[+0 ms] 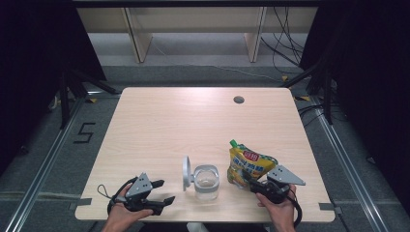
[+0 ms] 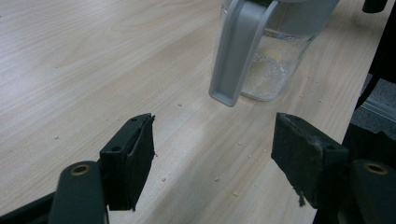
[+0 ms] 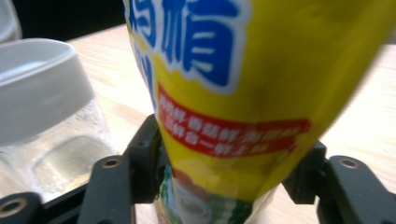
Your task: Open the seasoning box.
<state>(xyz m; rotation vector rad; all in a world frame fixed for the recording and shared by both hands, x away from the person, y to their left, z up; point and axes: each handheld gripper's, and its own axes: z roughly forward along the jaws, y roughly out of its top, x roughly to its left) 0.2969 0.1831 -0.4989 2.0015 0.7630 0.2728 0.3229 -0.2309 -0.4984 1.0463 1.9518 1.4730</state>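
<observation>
Two tongs, R tongs [image 3: 224, 182] gripping pouch [image 3: 243, 93]

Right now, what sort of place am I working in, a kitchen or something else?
Probably a lab or recording studio, not a kitchen: one bare wooden table ringed by black curtains, with loose cables and tape marks on the grey floor.

Both the left gripper [image 1: 162, 192] and right gripper [image 1: 251, 182] are black, each topped by a grey three-cornered plate, trailing a looped black cable behind, with brass-ringed screw holes behind the flat pads.
</observation>
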